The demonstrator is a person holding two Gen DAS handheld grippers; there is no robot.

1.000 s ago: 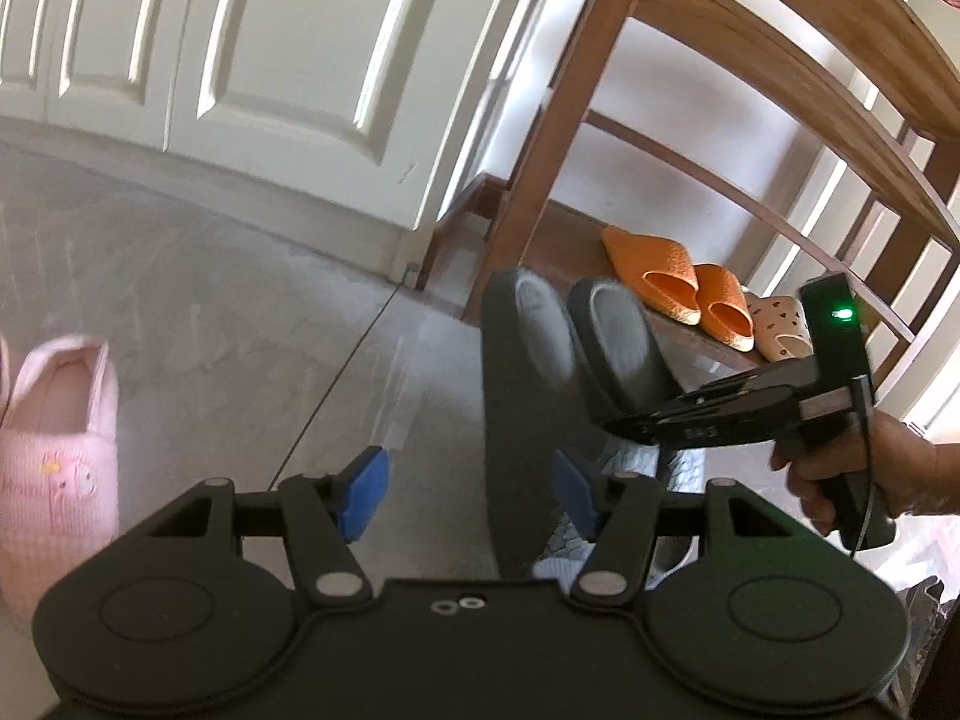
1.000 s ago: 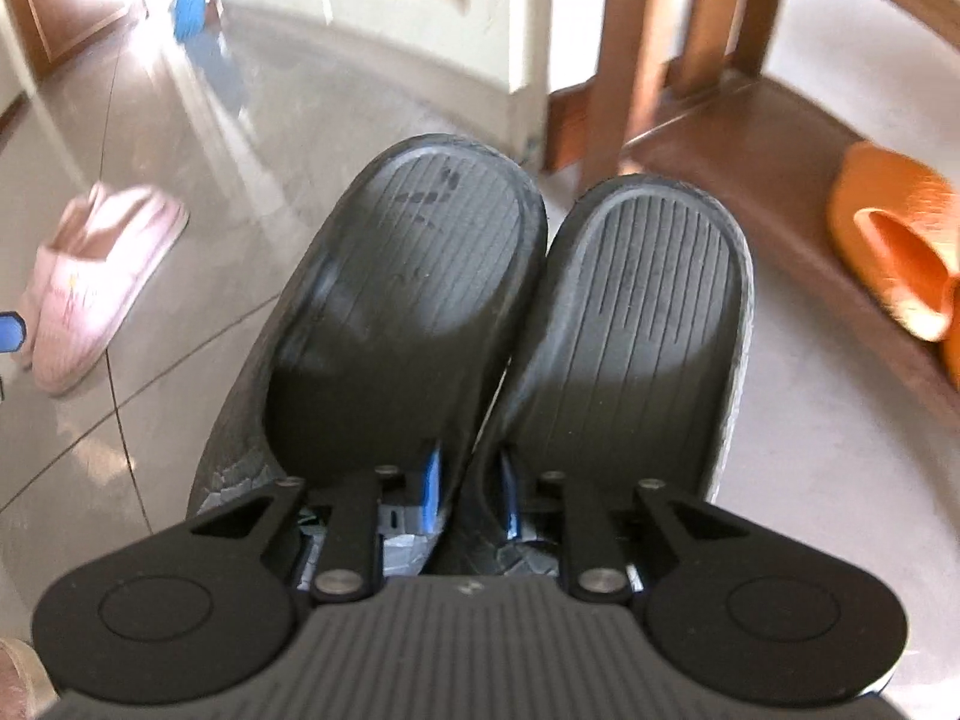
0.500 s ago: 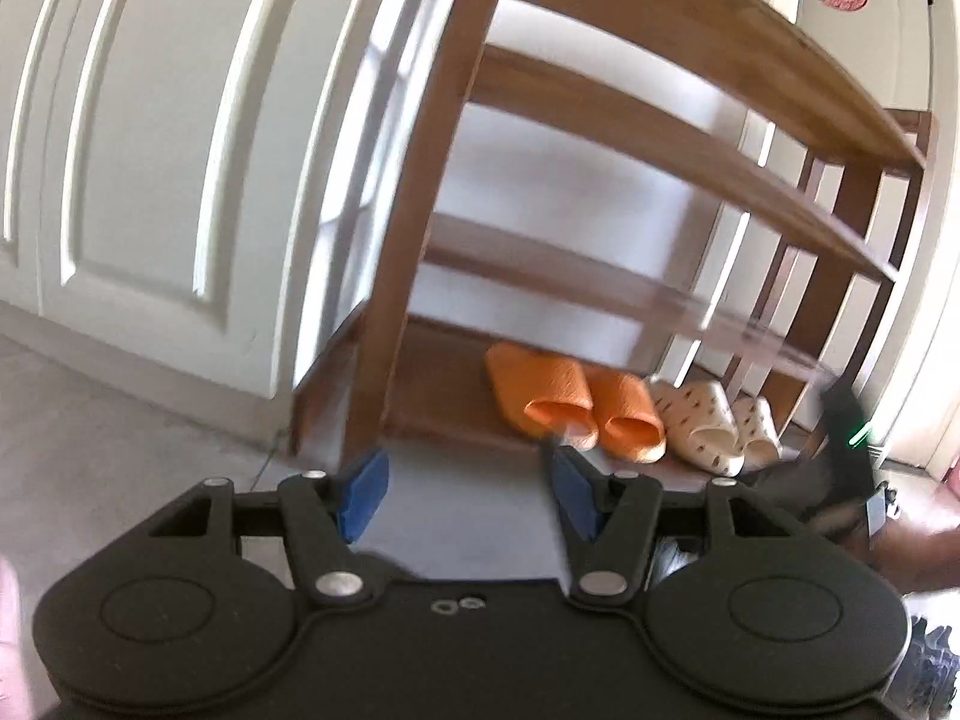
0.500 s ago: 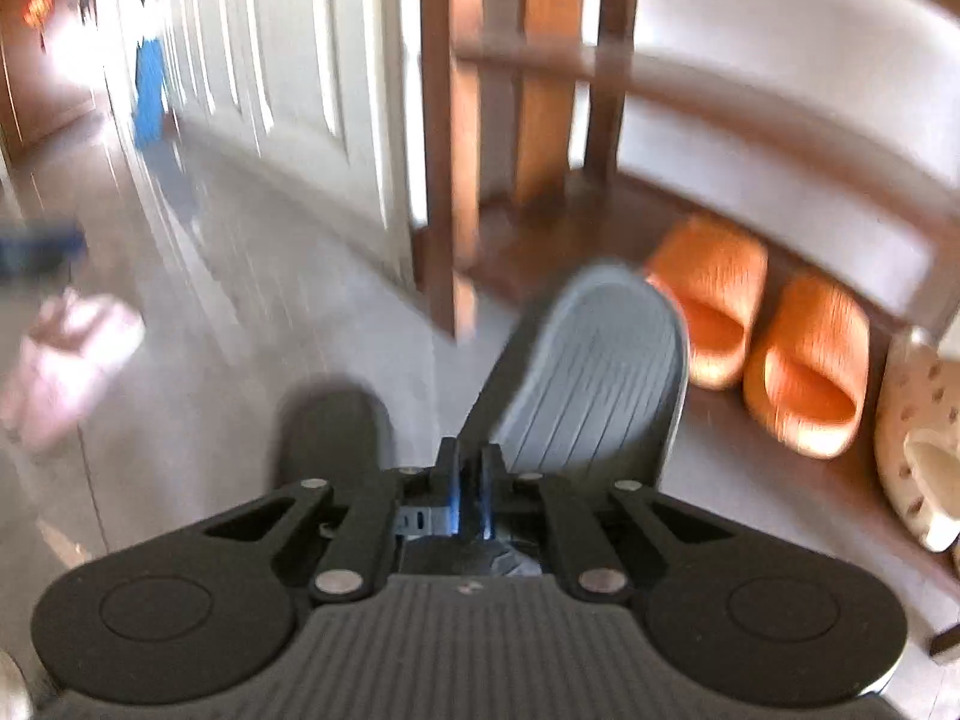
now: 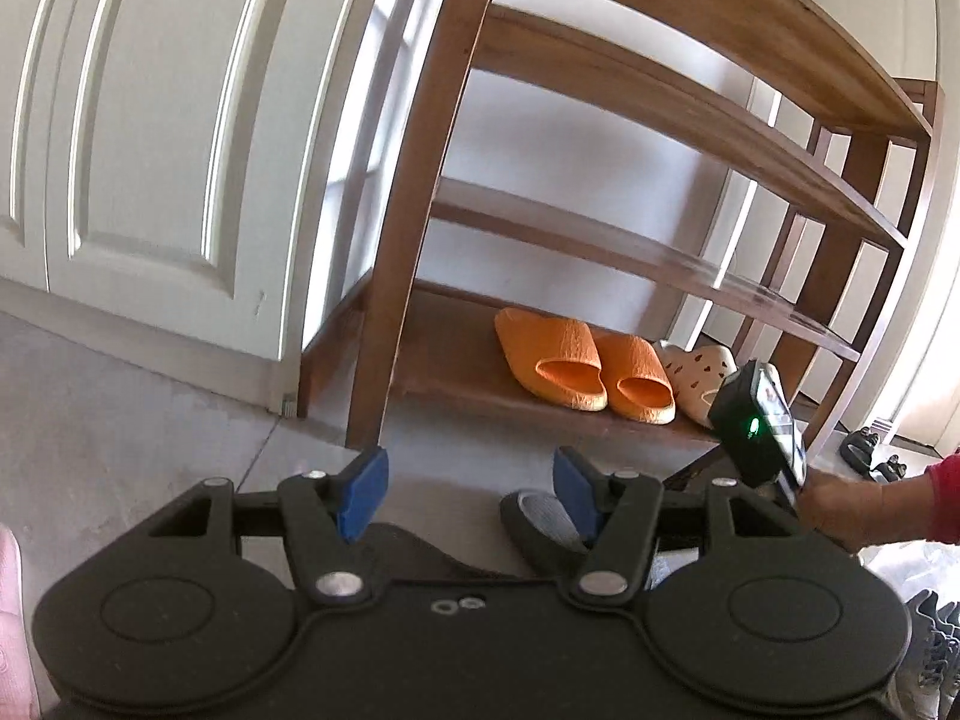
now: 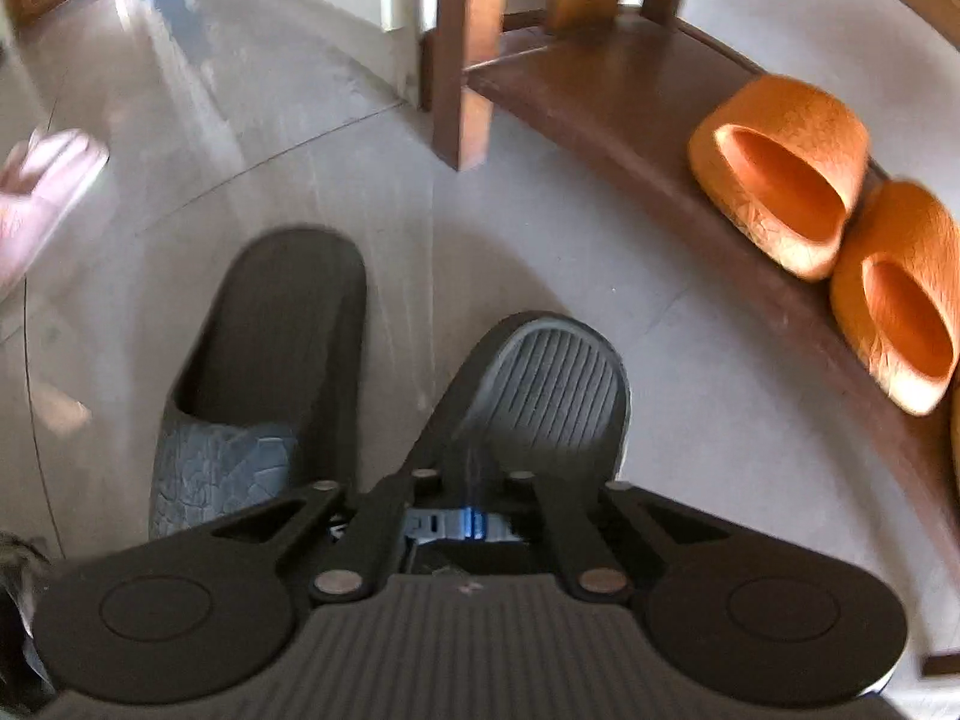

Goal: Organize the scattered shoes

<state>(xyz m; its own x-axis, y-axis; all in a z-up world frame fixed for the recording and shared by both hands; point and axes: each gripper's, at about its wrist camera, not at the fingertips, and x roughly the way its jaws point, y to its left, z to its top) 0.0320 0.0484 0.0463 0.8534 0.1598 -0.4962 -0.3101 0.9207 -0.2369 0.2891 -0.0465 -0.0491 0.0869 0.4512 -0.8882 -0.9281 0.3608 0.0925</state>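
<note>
The right gripper [image 6: 474,525] pinches one grey slipper [image 6: 540,402] at lower centre; its mate [image 6: 264,360] lies on the floor, lower left. The left gripper [image 5: 468,489] gapes empty. That thin edge hold could slip before the rack [image 6: 600,90].

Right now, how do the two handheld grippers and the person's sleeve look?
Each black plastic gripper, left and right, has two round discs, silver pivot screws and blue finger pads. The right one's handle shows a green light. The sleeve is red.
</note>
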